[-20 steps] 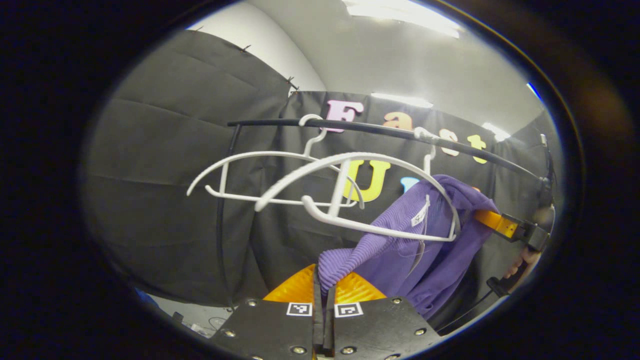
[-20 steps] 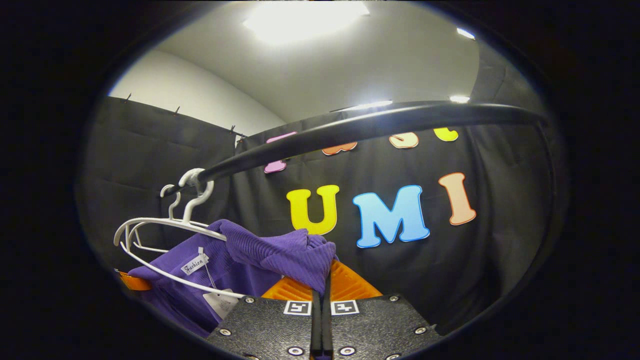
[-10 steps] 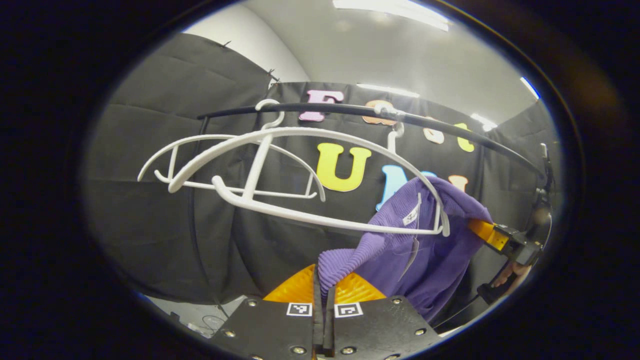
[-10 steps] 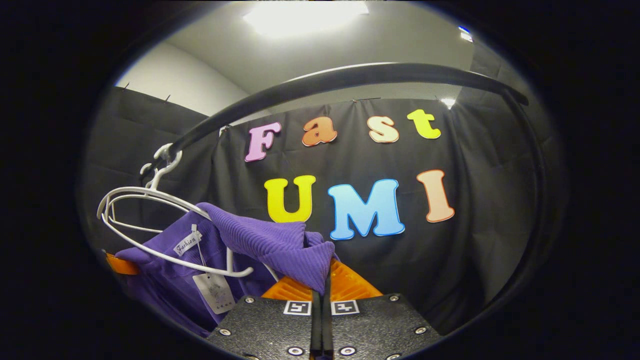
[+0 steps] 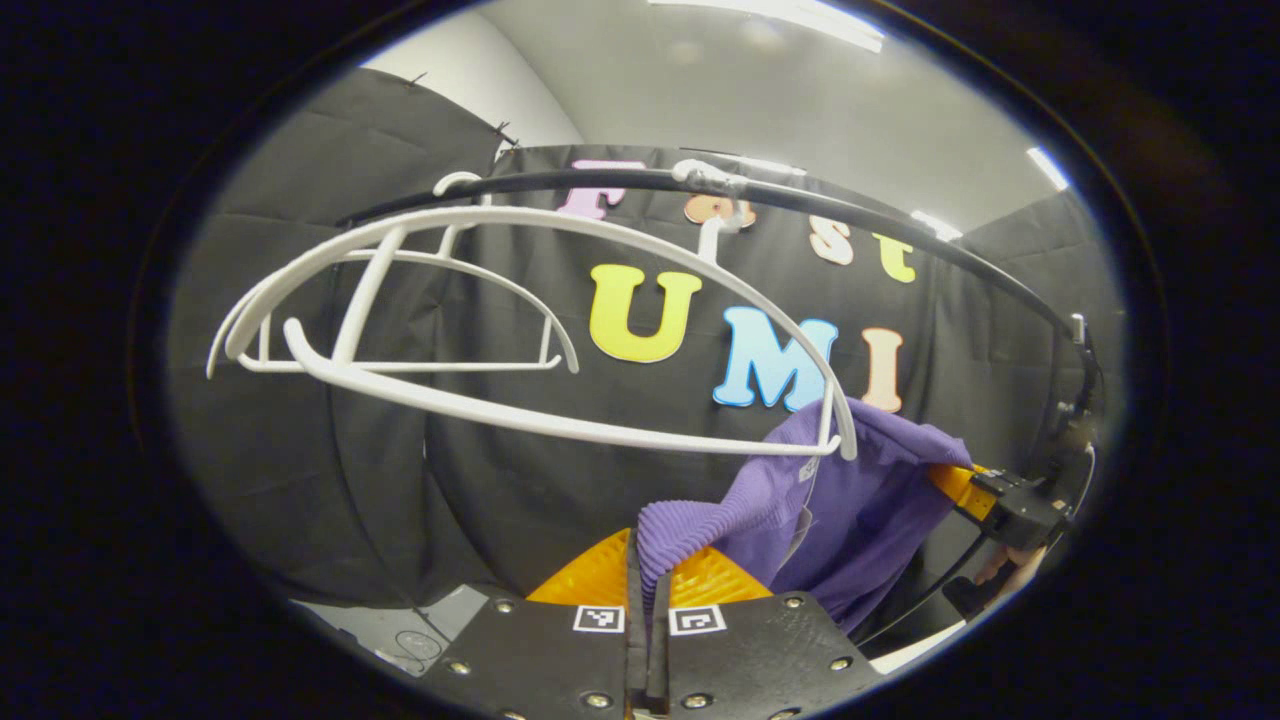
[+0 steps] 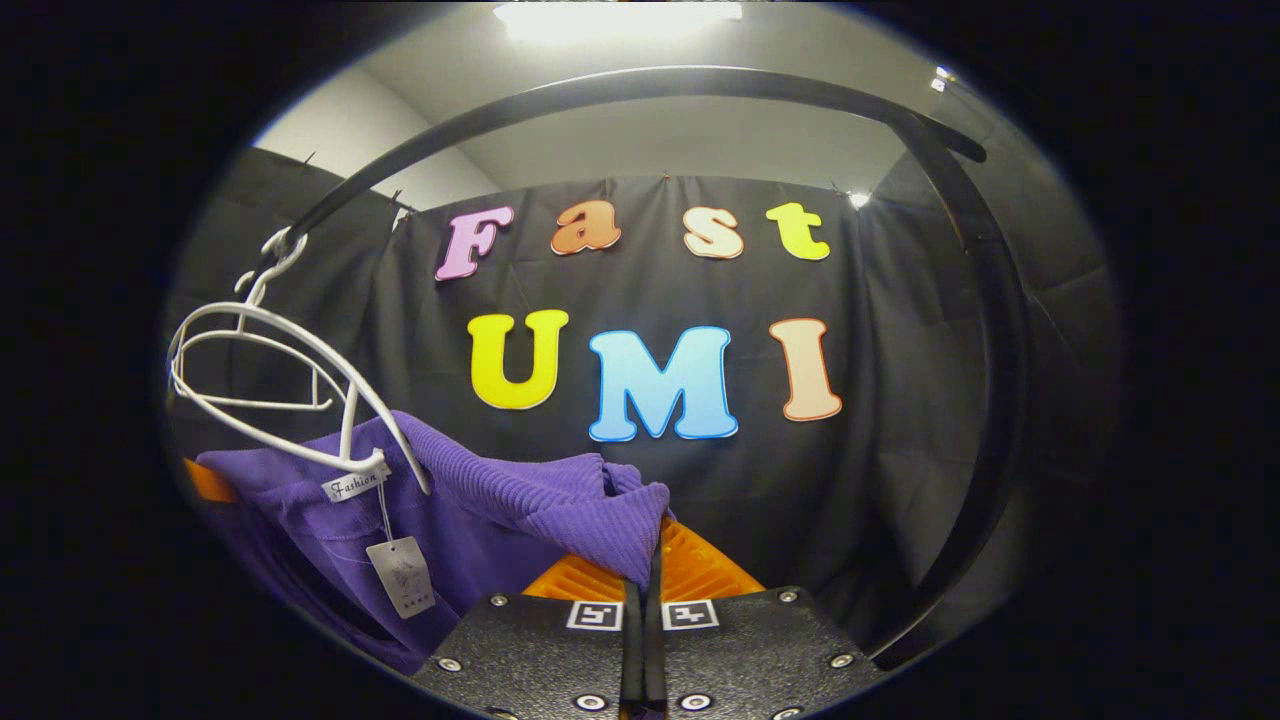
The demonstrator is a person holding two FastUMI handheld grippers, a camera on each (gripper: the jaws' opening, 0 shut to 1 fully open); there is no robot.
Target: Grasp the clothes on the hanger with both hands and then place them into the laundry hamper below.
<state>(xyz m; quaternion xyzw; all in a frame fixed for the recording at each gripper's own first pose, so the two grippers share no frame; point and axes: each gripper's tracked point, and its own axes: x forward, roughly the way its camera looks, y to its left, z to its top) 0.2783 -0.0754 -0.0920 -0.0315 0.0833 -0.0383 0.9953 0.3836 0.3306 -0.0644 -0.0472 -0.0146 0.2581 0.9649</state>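
Purple knitwear is what matters in the left gripper view: the left gripper (image 5: 648,580) has its jaws pressed tight together on a ribbed fold of the purple garment (image 5: 850,510), no gap showing between them. From that pinch the cloth runs up and across to the right gripper (image 5: 985,490), seen farther off with a hand under it. Compared with a second ago, the near white hanger (image 5: 520,330) now sits higher and wider in the picture, and only its right tip touches the fabric, at the neckline. A second white hanger (image 5: 400,320) hangs bare behind it, both hooked on the black rail (image 5: 900,240). So the garment looks to be sliding clear of the hanger, which is what the task needs first.

Over to the right gripper view: the right gripper (image 6: 648,590) also has its jaws clamped fully closed, gripping the other ribbed edge of the garment. The rail arches much higher overhead than it did a second ago, and the hanger's end rests just at the collar label (image 6: 352,487), with the hang tag (image 6: 400,577) dangling loose below it. Both grips are coming down and away, I judge. The garment is held between the two grippers, nearly off; the hamper lies somewhere below, so the lowering is yet to come.
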